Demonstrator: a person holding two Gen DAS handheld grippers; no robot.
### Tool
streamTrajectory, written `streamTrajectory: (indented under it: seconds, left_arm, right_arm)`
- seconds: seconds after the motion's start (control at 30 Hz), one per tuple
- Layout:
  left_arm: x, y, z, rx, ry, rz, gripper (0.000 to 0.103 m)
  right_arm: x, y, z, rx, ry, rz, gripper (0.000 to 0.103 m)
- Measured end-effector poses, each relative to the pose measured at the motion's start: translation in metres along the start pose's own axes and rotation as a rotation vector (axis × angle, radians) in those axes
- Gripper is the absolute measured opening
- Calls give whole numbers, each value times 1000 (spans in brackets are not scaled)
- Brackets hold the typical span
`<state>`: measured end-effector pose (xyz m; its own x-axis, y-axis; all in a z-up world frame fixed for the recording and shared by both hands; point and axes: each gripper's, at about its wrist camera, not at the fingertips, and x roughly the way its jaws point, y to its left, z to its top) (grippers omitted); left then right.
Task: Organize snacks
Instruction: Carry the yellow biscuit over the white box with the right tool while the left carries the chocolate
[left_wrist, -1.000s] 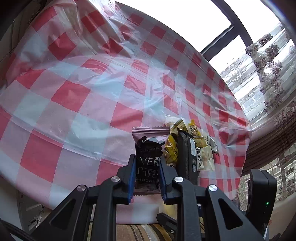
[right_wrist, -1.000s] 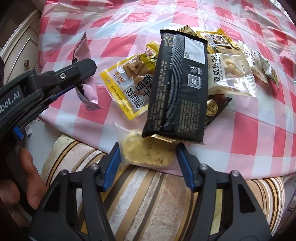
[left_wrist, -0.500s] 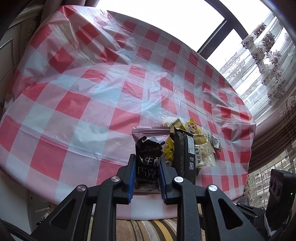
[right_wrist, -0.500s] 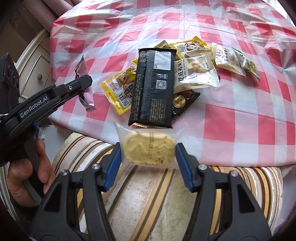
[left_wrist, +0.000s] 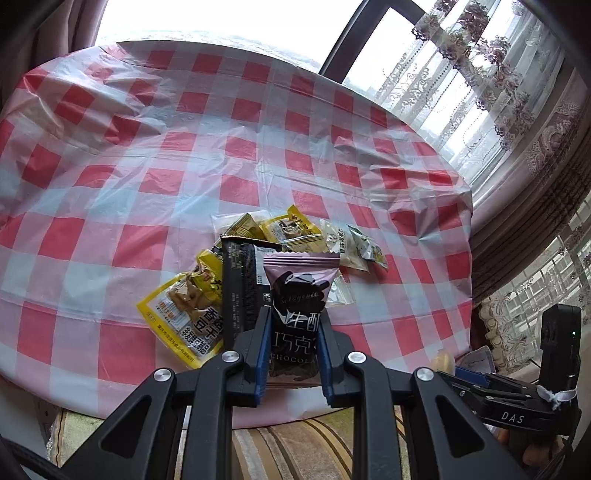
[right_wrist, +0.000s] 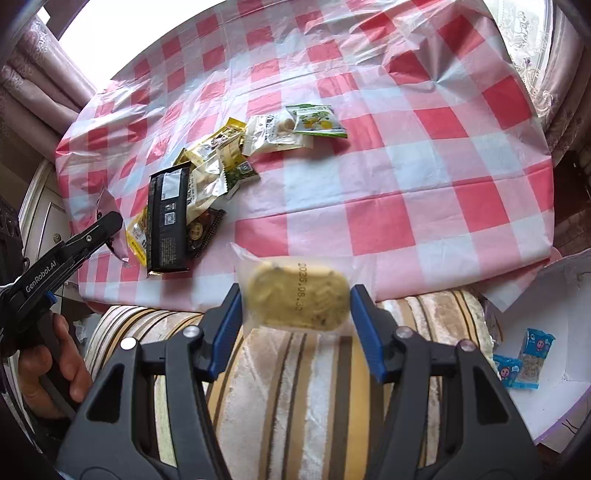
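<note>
Above checkered table edge, left gripper (left_wrist: 293, 345) clamping chocolate packet (left_wrist: 300, 295), right gripper (right_wrist: 295, 325) pinching cake packet (right_wrist: 297, 297)

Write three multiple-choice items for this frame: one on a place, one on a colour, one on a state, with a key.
1. Where do the two blue-wrapped snacks lie?
A. on the checked tablecloth
B. in the white box at lower right
C. on the striped cushion

2. What colour is the top seal of the chocolate packet?
A. green
B. yellow
C. pale pink

3. How does the right tool stand?
A. shut on the clear-wrapped yellow pastry
B. open over the black packet
C. shut on nothing

Key:
1 B: they rest on the floor of the white box, off the tablecloth.
2 C: the crimped strip above the dark print is pale pink.
3 A: both blue pads press the wrapper's sides, with the pastry off the table.
</note>
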<state>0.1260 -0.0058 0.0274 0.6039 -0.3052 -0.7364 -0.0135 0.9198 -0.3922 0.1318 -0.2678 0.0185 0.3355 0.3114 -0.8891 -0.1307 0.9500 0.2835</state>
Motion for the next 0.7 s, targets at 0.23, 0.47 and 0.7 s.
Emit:
streamTrajectory:
  seconds: [0.23, 0.47, 0.7]
  left_arm:
    - [36, -96, -10, 195, 108, -114, 23]
    - [72, -194, -39, 386, 237, -240, 23]
    - [108, -268, -79, 509, 419, -353, 23]
  right_arm:
    - [-29, -97, -7, 177, -64, -70, 62]
    - [-50, -185, -30, 311, -119, -214, 62]
    - [-55, -242, -53, 370, -132, -379, 62]
